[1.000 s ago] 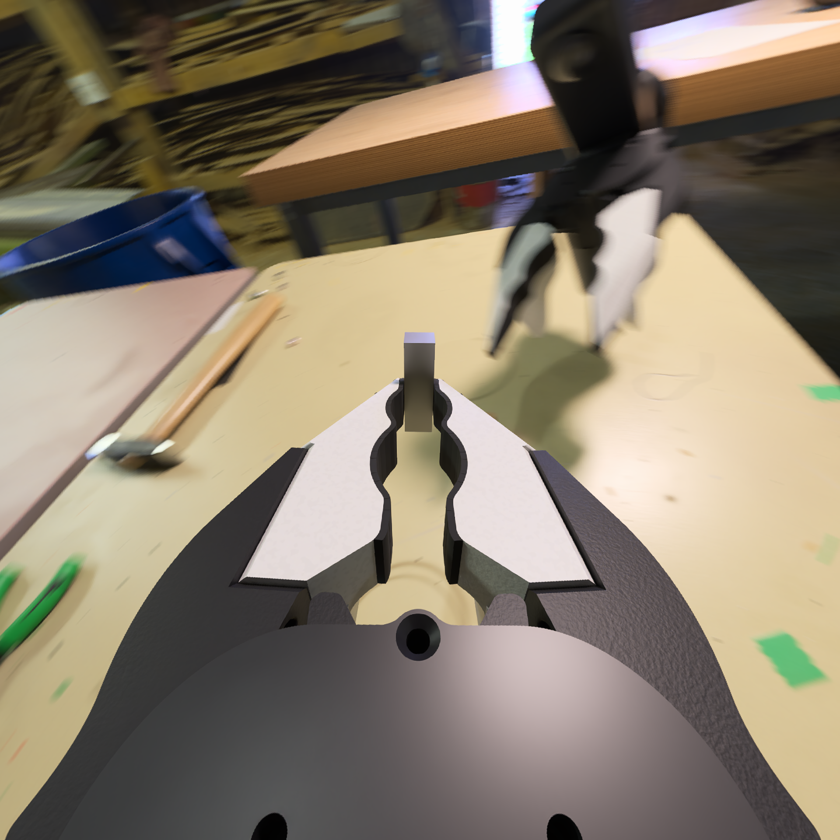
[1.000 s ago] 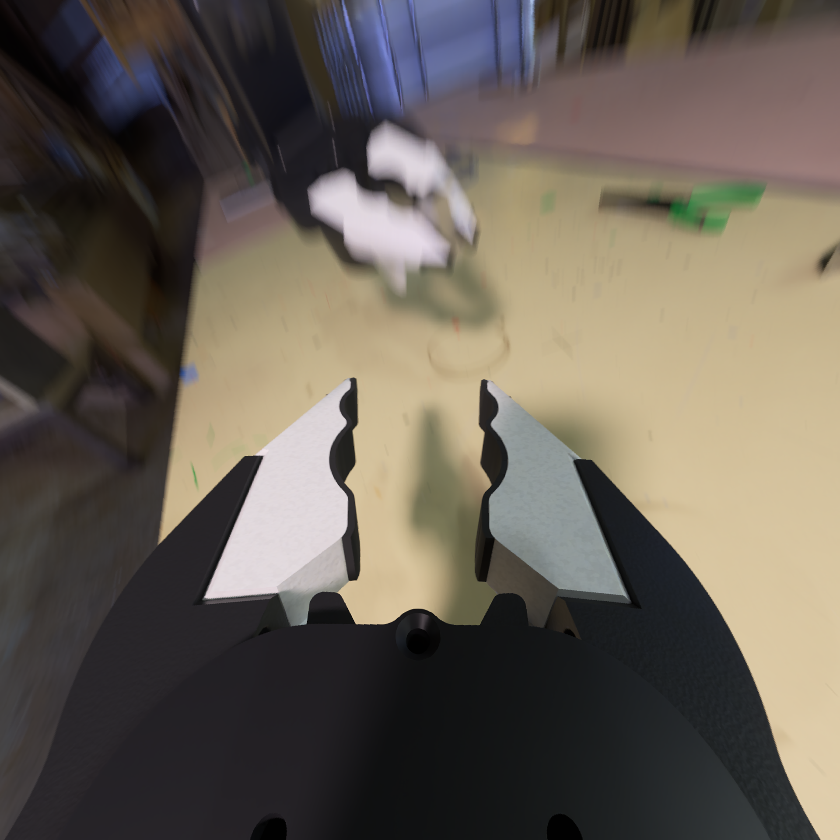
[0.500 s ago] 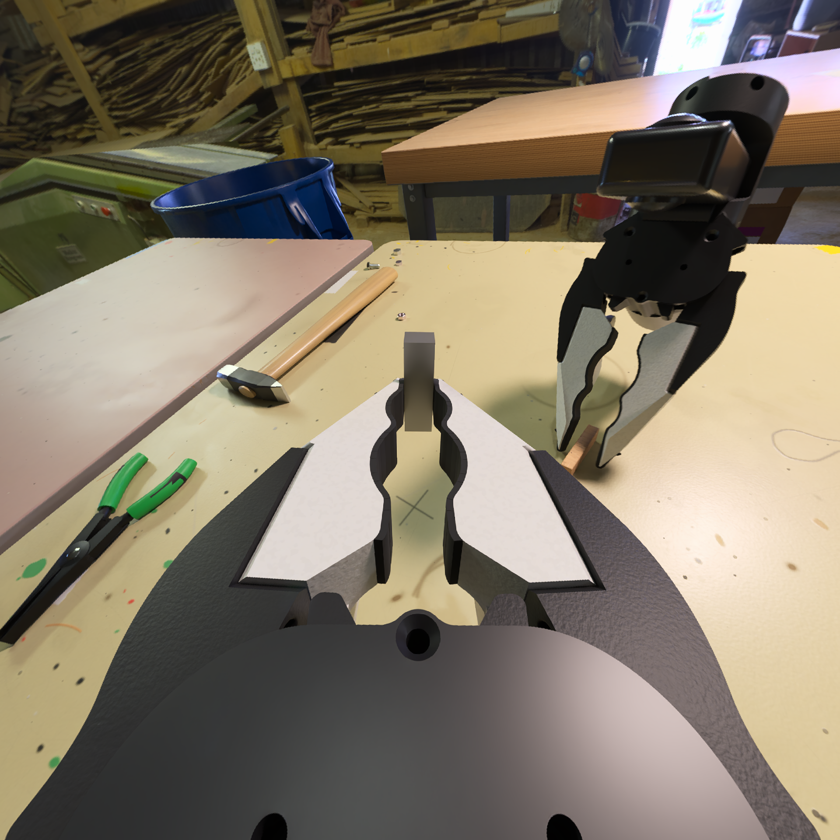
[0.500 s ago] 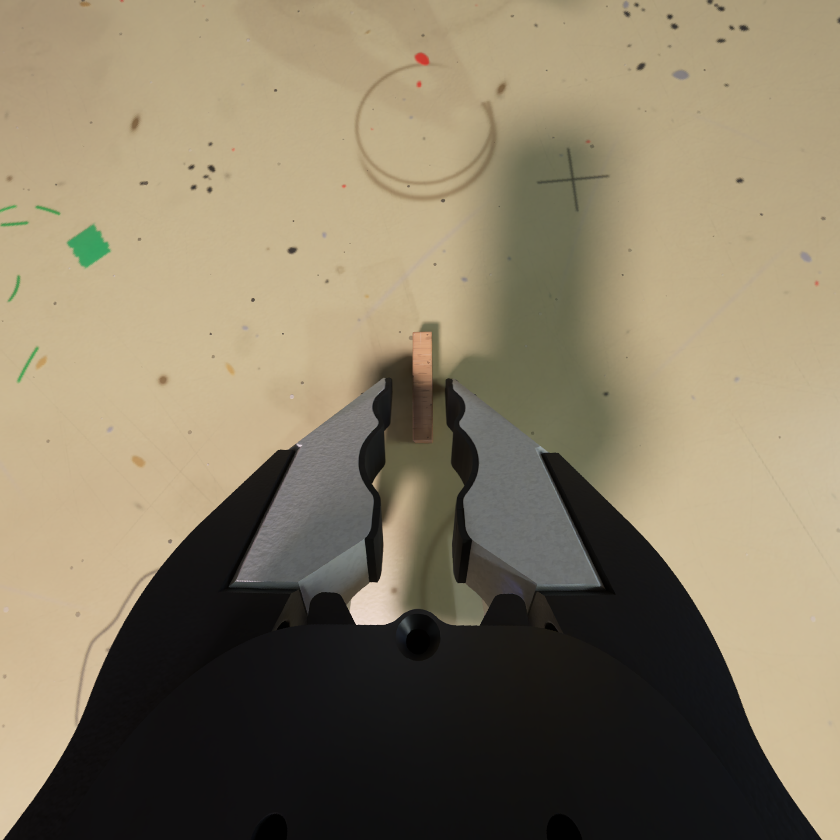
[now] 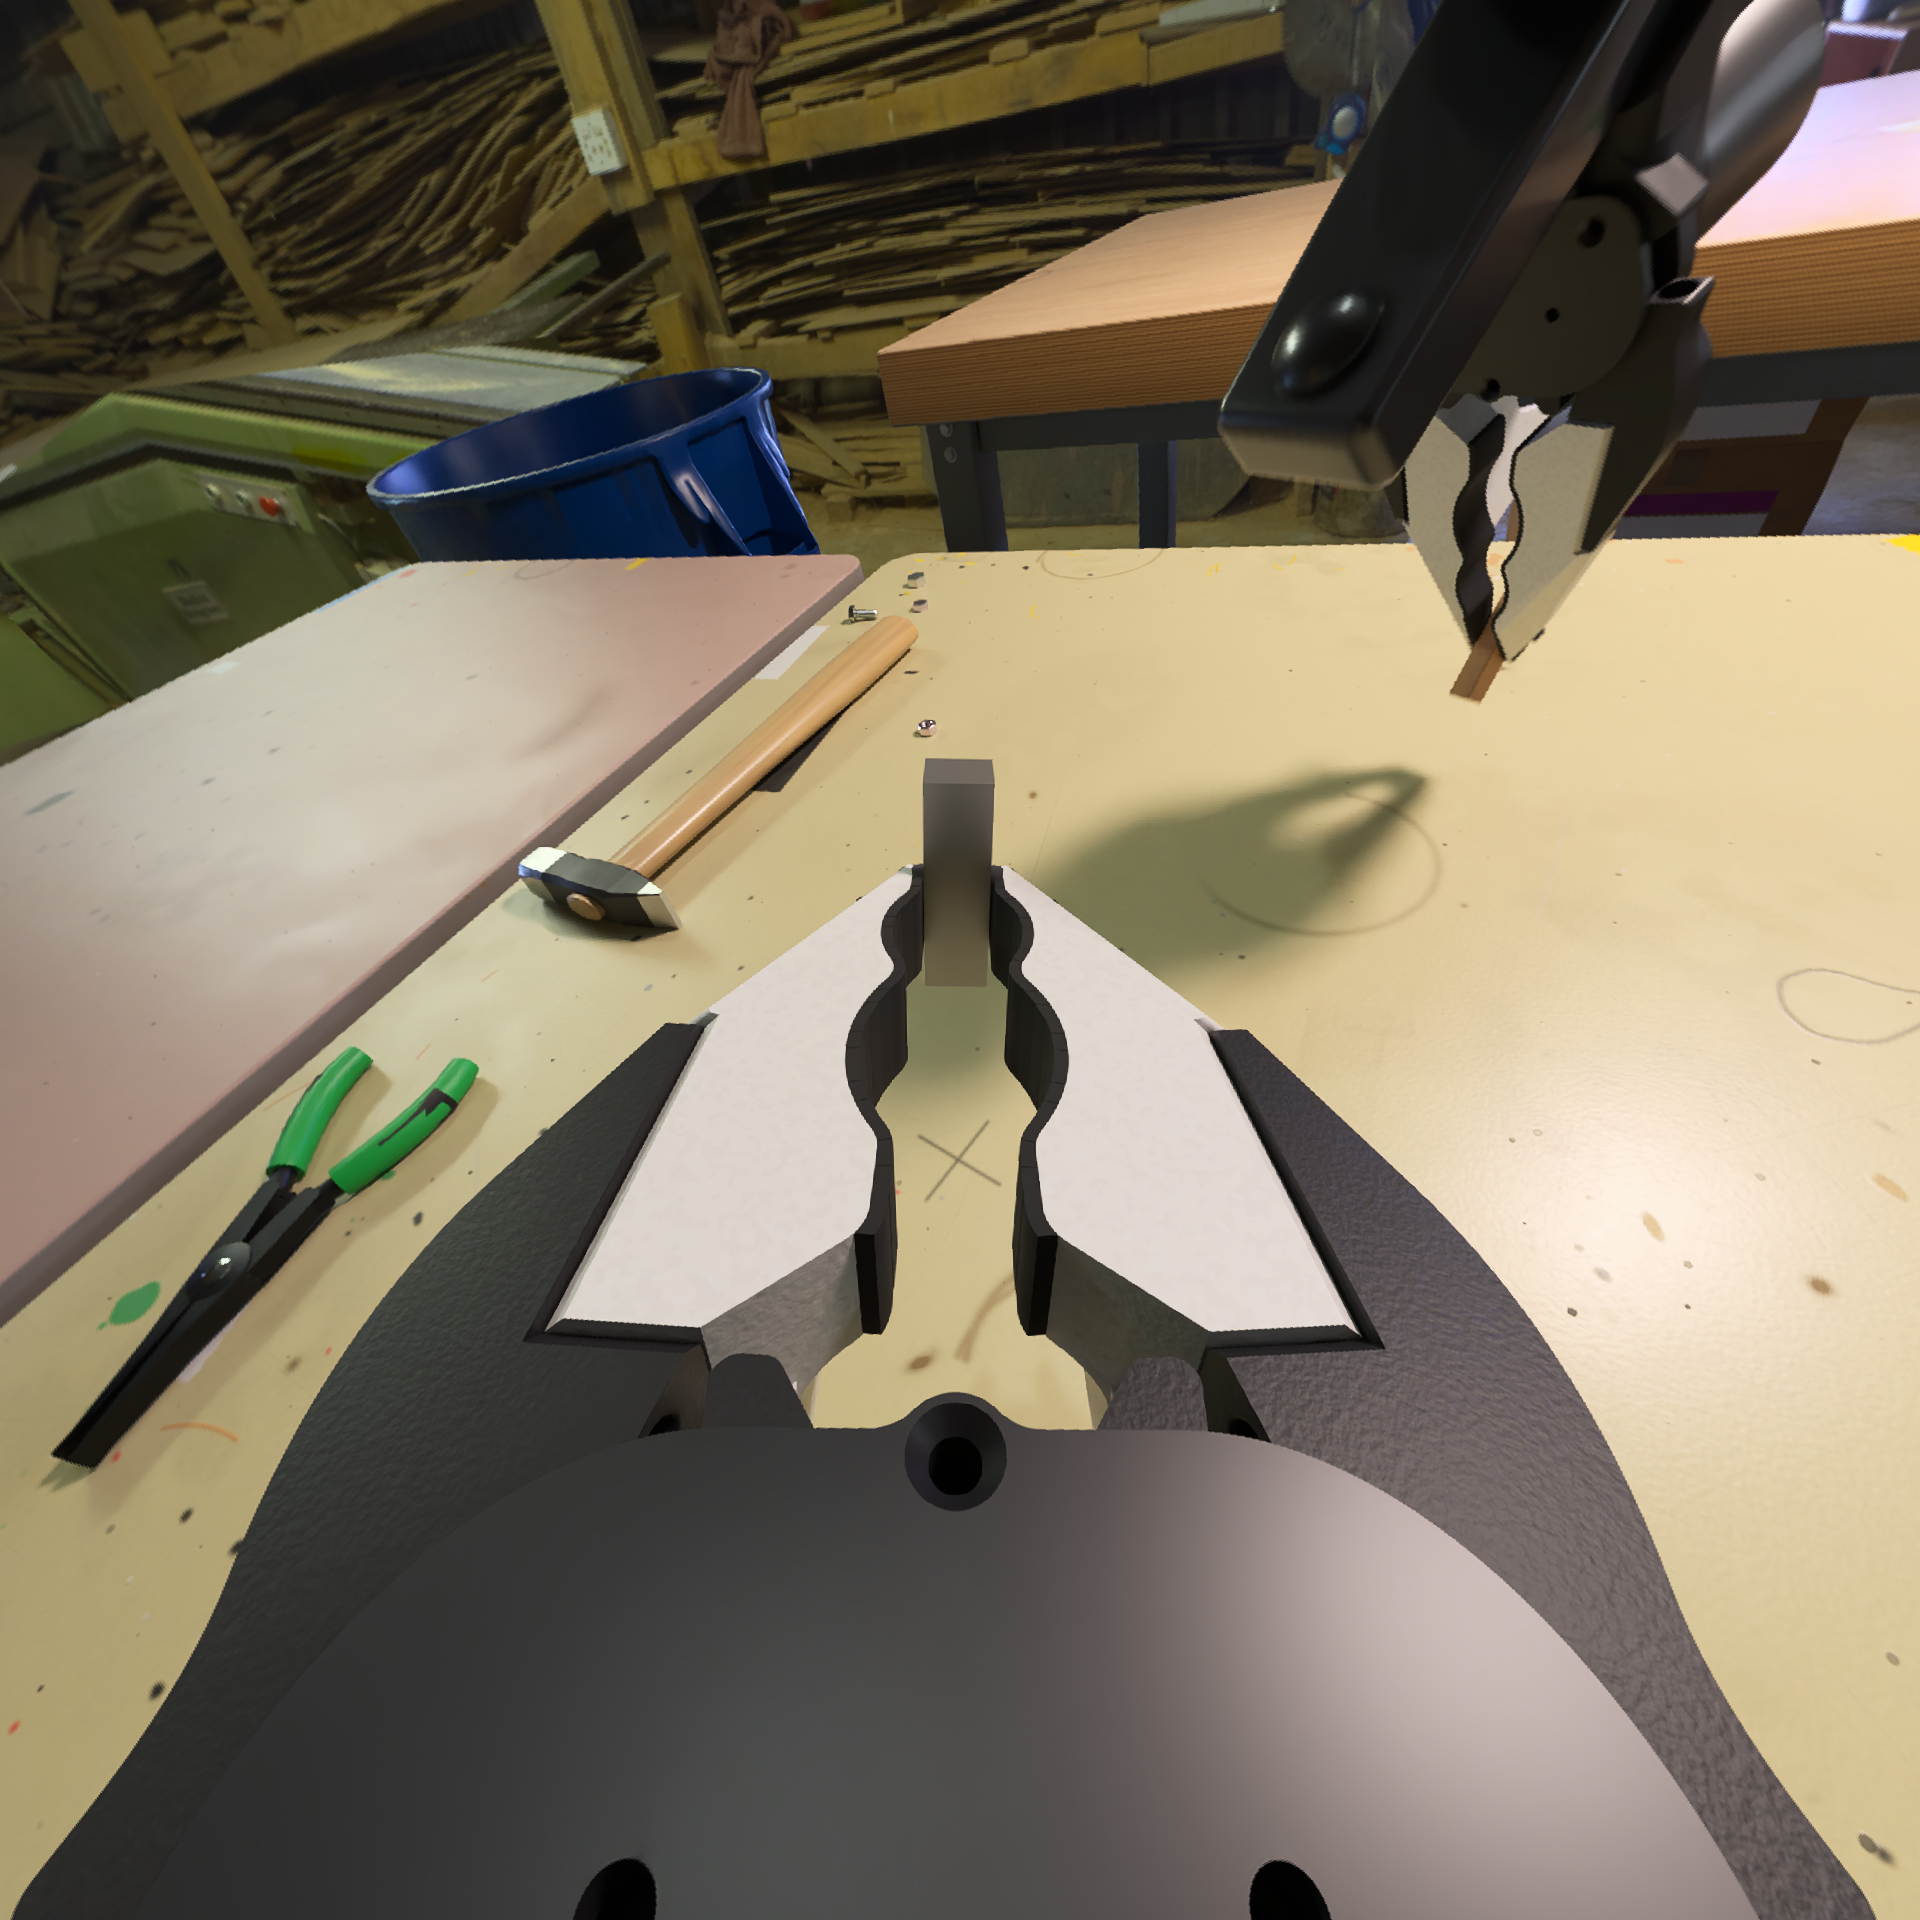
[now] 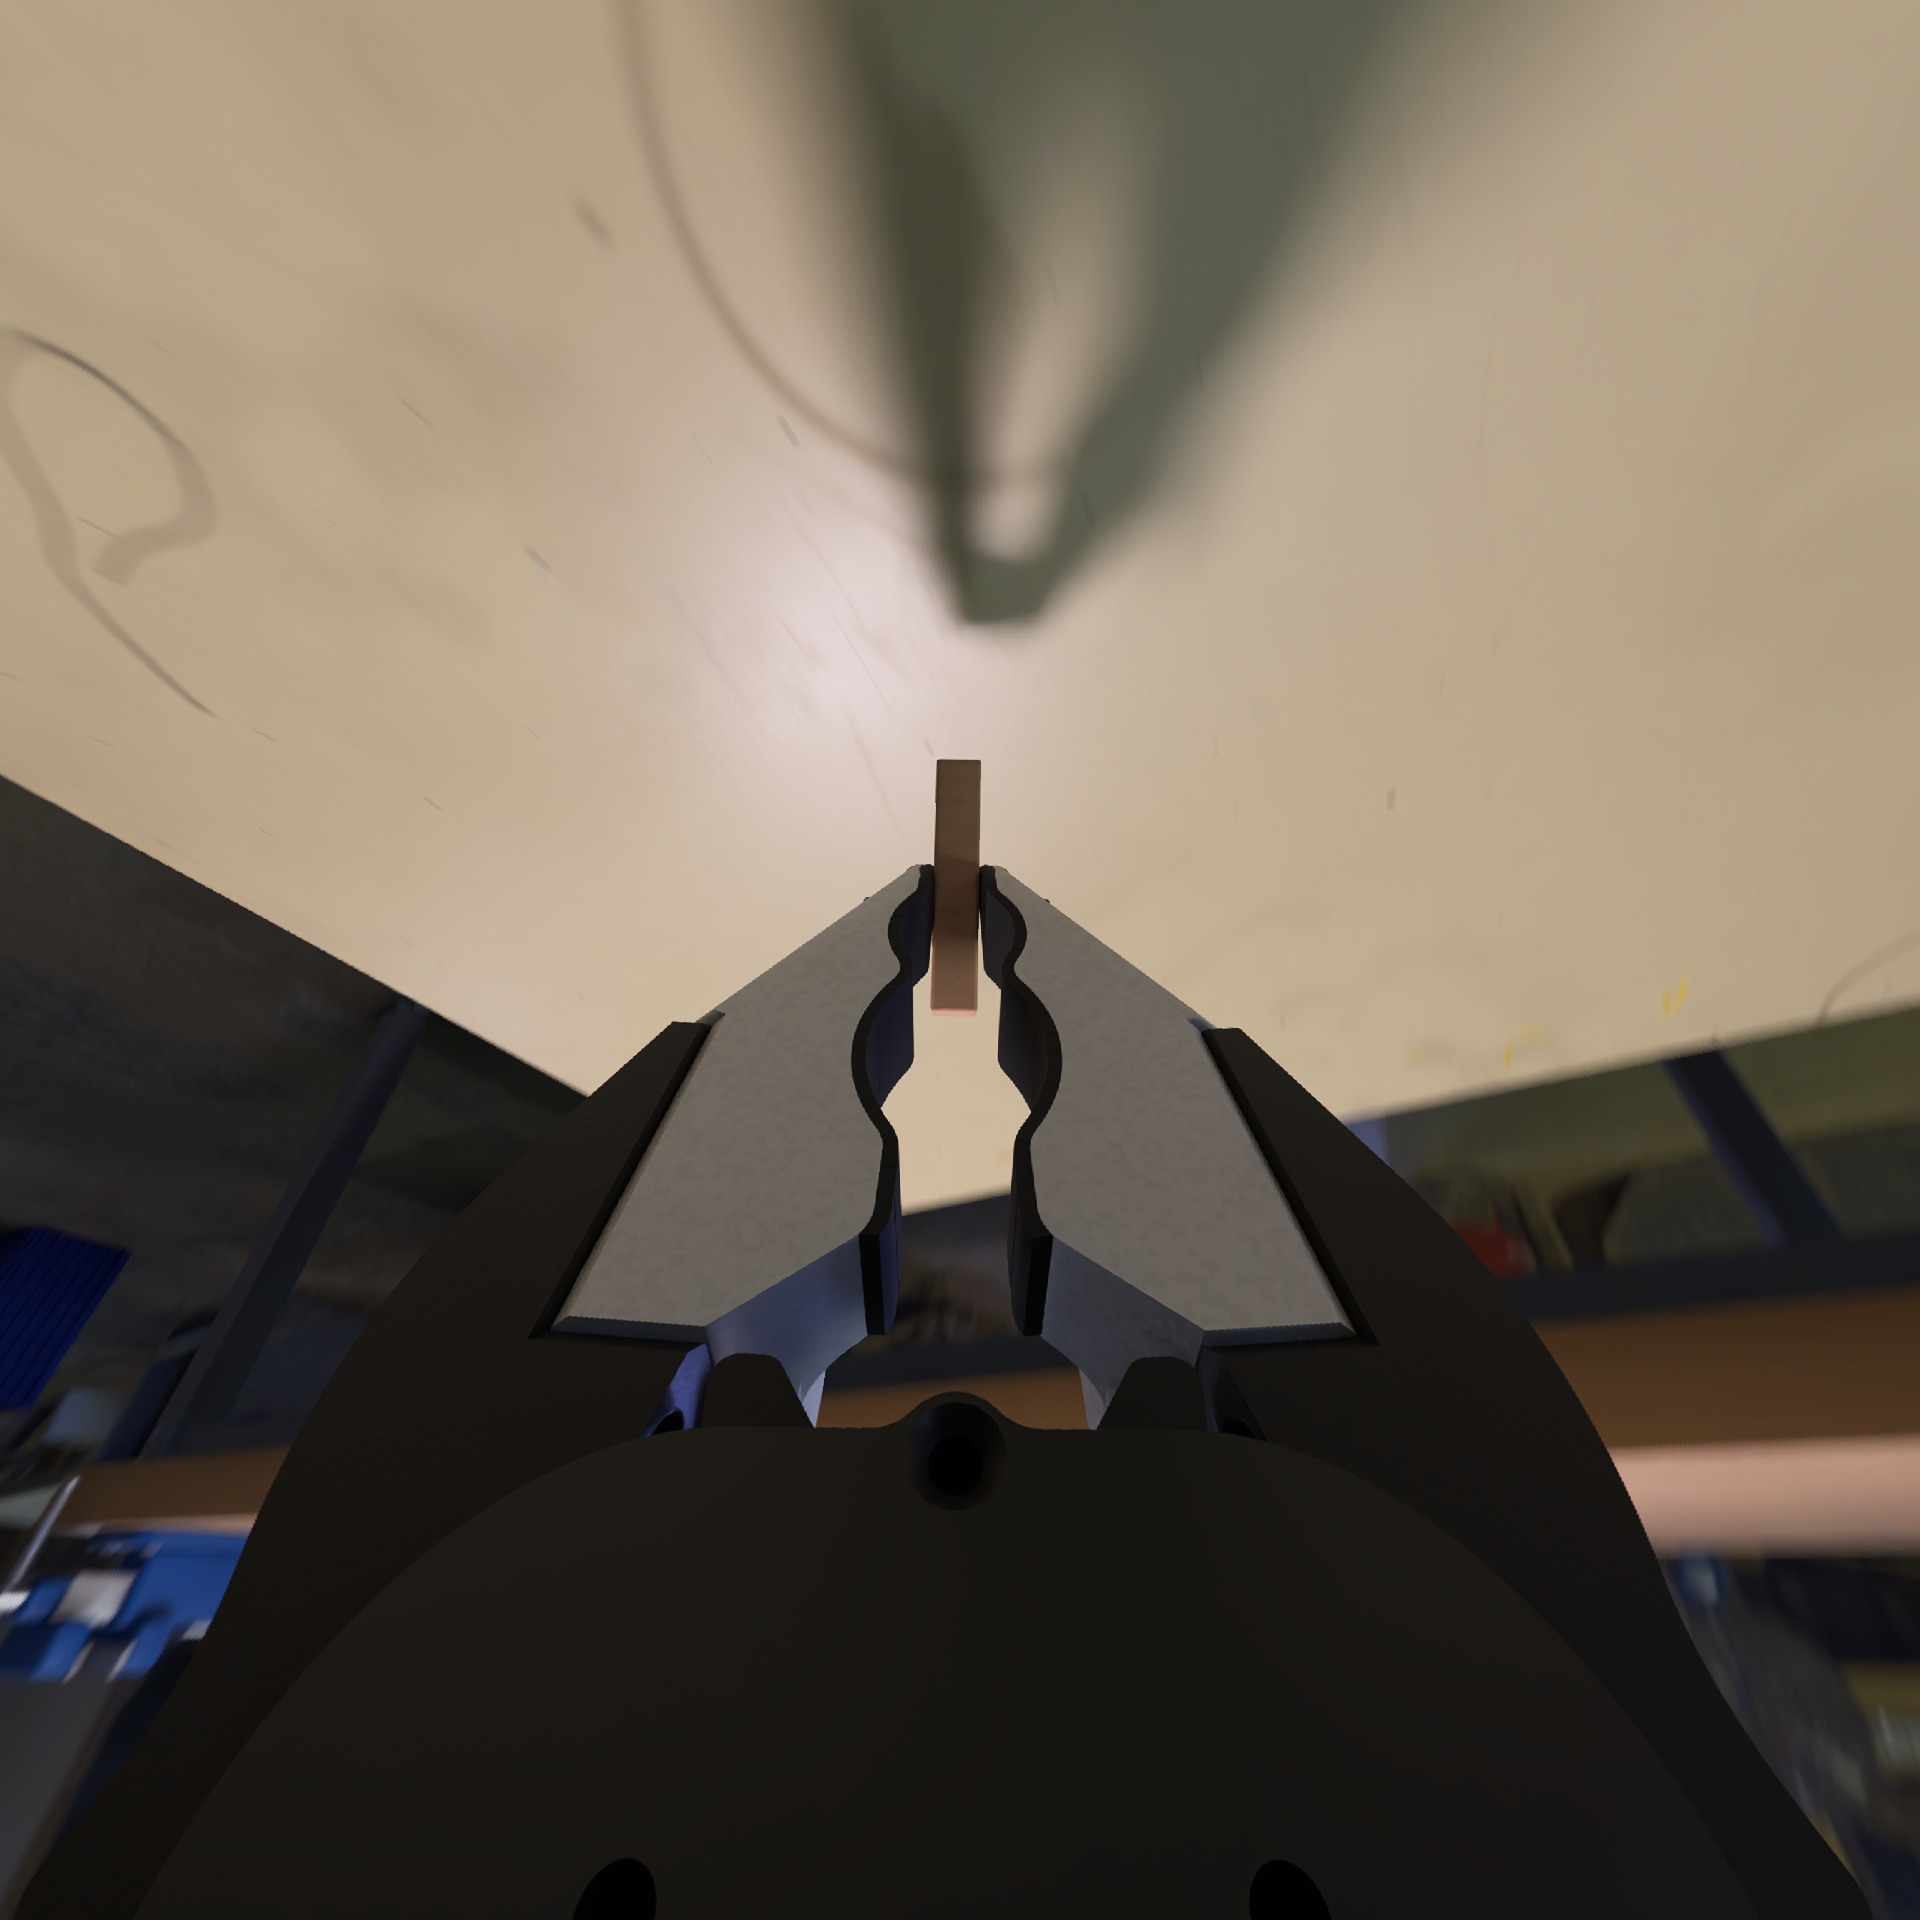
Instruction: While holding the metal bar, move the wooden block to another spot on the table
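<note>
My left gripper [image 5: 956, 883] is shut on a grey metal bar [image 5: 957, 821] that sticks out past its fingertips, held above the beige table [image 5: 1455, 1195]. My right gripper [image 6: 956, 878] is shut on a thin wooden block [image 6: 957, 821] and holds it in the air above the table. In the left wrist view the right gripper [image 5: 1491, 644] hangs at the upper right, with the wooden block [image 5: 1477, 675] poking down from its tips, clear of the table. Its shadow [image 5: 1226, 831] falls on the tabletop below.
A hammer [image 5: 717, 800] lies left of the bar, green-handled pliers [image 5: 270, 1216] at the near left. A pinkish board [image 5: 312, 790] covers the left side. A blue bin [image 5: 603, 478] and a wooden bench [image 5: 1143, 312] stand beyond. The table edge [image 6: 312, 935] shows in the right wrist view.
My right gripper closed on the wooden block and lifted it off the table, moving up and to the far right. My left gripper still holds the metal bar in about the same place.
</note>
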